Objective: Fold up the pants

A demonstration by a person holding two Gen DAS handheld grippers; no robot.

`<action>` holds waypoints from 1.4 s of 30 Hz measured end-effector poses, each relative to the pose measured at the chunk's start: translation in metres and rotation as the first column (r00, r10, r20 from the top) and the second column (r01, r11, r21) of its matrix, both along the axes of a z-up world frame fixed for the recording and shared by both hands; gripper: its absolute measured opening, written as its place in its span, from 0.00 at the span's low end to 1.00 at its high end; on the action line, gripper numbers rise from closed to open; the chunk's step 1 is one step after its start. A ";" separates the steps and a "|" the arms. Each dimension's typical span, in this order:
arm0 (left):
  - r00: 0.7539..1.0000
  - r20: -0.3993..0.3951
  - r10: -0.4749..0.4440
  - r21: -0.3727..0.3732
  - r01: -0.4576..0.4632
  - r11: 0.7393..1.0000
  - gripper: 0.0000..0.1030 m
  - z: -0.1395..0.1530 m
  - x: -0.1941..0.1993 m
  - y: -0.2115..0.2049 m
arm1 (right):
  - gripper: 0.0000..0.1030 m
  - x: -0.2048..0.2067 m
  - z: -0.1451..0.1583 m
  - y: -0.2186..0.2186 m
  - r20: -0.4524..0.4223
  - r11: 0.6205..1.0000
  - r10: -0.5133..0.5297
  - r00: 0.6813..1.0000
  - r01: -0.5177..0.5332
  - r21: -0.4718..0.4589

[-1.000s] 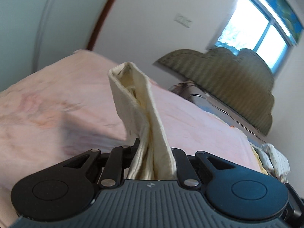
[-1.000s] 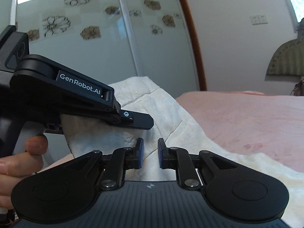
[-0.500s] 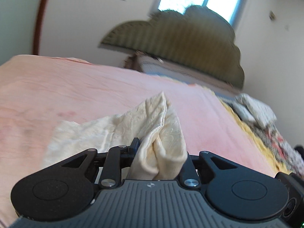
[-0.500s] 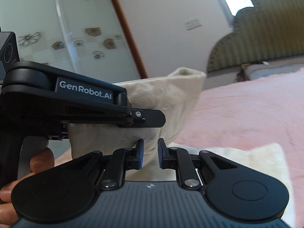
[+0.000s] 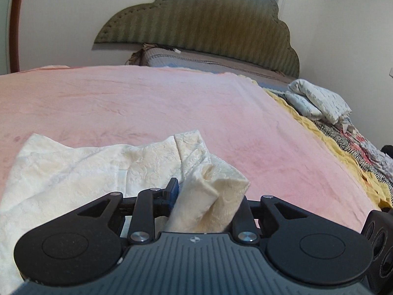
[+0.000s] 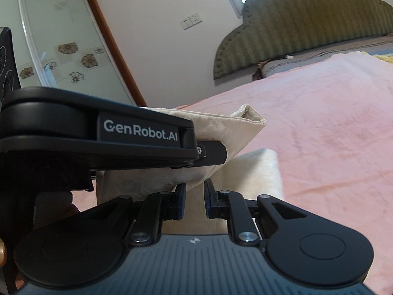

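The right matte black plastic two-finger gripper (image 6: 194, 200) has a ribbed grey top plate, 2 round black side housings, 2 silver pivot screws and blue pads on its fingers (image 6: 181, 199); the left matte black plastic gripper (image 6: 196, 152) carries white "GenRobot.AI" lettering and a small cross-head screw

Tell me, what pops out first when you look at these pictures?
The cream pants stand out, lying rumpled on the big pink blanket, with one bunched end between the opening jaws of the left gripper. Behind the bed rises a scalloped green headboard. In the right view, the left gripper's black arm crosses the picture in front of the right gripper, whose jaws hold nothing.
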State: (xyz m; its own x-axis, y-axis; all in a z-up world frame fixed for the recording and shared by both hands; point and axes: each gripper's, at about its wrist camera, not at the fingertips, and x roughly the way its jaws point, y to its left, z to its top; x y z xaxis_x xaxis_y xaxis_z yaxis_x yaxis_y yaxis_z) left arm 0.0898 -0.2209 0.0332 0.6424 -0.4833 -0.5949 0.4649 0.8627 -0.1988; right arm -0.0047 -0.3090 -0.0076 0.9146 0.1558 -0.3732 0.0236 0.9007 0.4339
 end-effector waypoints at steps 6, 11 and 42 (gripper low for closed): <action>0.989 -0.127 -0.077 -0.018 0.076 0.997 0.44 -0.028 0.019 -0.008 | 0.20 0.003 -0.022 -0.015 -0.109 0.998 -0.033 0.994 0.038 0.049; 0.966 -0.206 -0.156 -0.088 0.141 0.986 0.49 -0.018 0.020 0.010 | 0.20 -0.022 -0.023 -0.024 -0.115 0.999 -0.026 0.993 0.028 0.022; 0.995 -0.054 0.084 0.028 -0.082 0.996 0.63 0.019 0.043 0.175 | 0.30 0.016 0.042 0.002 -0.028 0.985 0.144 0.989 -0.146 -0.093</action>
State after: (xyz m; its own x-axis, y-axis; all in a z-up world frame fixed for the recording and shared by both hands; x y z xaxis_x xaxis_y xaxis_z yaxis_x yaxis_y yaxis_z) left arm 0.1330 -0.0459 0.0523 0.6455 -0.4136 -0.6421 0.3807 0.9030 -0.1990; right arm 0.0112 -0.3074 0.0342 0.8765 0.2490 -0.4119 -0.1015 0.9322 0.3475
